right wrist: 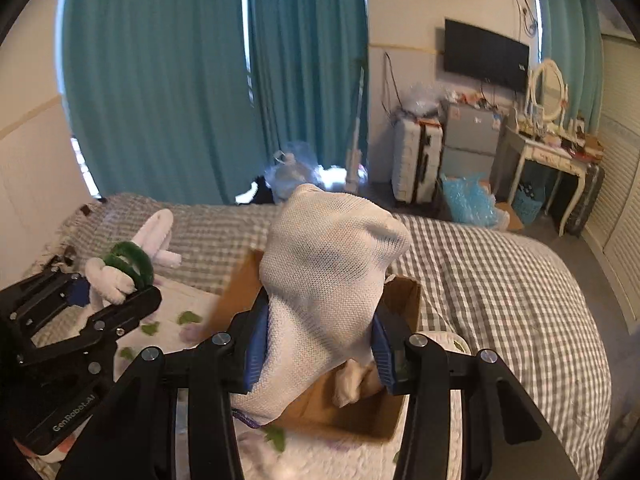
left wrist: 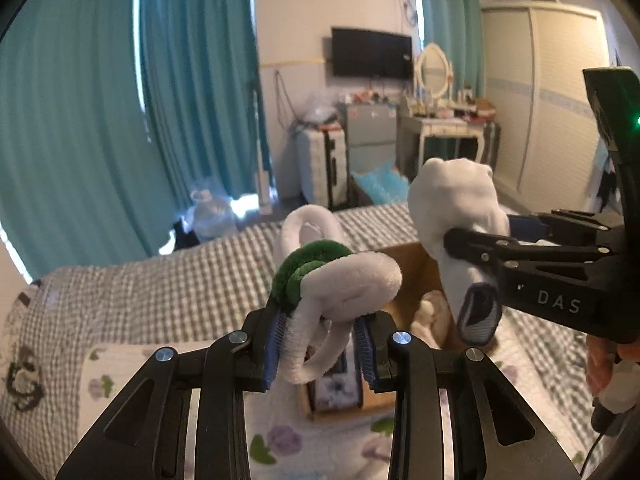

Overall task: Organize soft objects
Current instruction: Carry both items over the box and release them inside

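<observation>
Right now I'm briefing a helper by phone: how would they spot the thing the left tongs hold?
Start at the grey checked bed and find the open cardboard box on it. Left of the box, the left tongs grip a white plush toy; unlike the mesh sock beside it, it wears fuzzy green rings.

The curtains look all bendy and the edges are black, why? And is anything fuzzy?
Both views are fisheye: it bends the teal curtains and leaves black corners. Left wrist view: the fluffy white toy is sharp, the dresser is soft. Right wrist view: the white sock is crisp, with daylight glaring under the curtains.
</observation>
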